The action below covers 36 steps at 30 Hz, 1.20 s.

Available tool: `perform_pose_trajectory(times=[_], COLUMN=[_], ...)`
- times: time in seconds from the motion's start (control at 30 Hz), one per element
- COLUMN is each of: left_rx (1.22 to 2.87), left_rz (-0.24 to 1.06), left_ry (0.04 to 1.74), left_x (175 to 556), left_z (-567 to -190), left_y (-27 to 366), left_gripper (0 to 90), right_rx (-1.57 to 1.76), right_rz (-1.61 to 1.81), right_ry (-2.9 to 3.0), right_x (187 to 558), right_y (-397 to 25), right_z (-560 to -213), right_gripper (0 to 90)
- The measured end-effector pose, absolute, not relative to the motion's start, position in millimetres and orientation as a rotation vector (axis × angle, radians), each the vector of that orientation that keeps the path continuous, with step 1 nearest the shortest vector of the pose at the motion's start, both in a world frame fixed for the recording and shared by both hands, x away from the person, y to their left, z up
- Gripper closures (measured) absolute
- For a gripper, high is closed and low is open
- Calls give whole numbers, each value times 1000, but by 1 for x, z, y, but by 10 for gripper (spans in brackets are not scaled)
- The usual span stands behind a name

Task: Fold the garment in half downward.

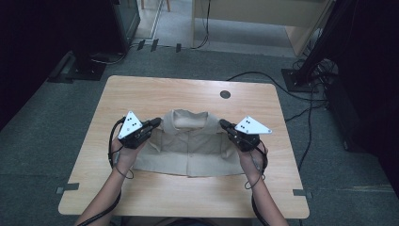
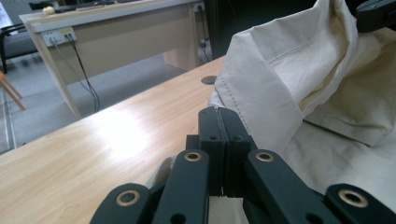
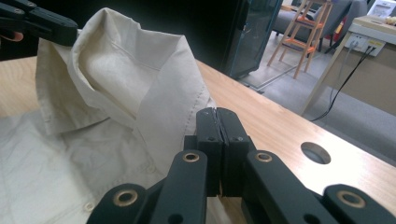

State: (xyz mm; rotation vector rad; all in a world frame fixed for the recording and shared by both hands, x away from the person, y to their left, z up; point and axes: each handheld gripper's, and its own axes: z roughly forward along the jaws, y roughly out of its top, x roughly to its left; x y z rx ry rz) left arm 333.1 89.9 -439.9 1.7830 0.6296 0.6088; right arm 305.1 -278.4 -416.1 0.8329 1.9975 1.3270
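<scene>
A beige short-sleeved shirt [image 1: 188, 148] lies front up on the wooden table [image 1: 155, 92], its collar [image 1: 189, 118] raised toward the far side. My left gripper [image 1: 154, 124] is shut on the shirt's left shoulder, and cloth [image 2: 299, 79] bunches beside its closed jaws [image 2: 219, 116]. My right gripper [image 1: 224, 125] is shut on the other shoulder, with the lifted fabric [image 3: 135, 70] just left of its closed jaws [image 3: 218, 116]. Each gripper view shows the other gripper pinching the far shoulder: the right gripper [image 2: 376, 14] and the left gripper [image 3: 39, 21].
A round cable hole [image 1: 225, 94] sits in the table behind the collar. Cables [image 1: 301, 113] trail over the floor at the right, and dark stands [image 1: 89, 61] rise at the back left. A pale desk [image 2: 112, 28] and a wooden step stool [image 3: 310, 32] stand off the table.
</scene>
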Motion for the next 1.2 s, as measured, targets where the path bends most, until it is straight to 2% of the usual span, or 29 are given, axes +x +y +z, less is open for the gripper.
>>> perform_pose_trajectory(times=[0.43,1.2], left_rx=[1821,1916], left_rz=[623,513], left_ry=[613,593], left_x=[314,307], left_z=[-453,-483], left_y=[89,89], left_gripper=[896,894], right_rx=[848,867], right_rz=[1327,1299], right_ry=[2015,2091], right_x=[284,271], right_y=[-277,-278], right_z=[-433,-476], right_gripper=[891,888])
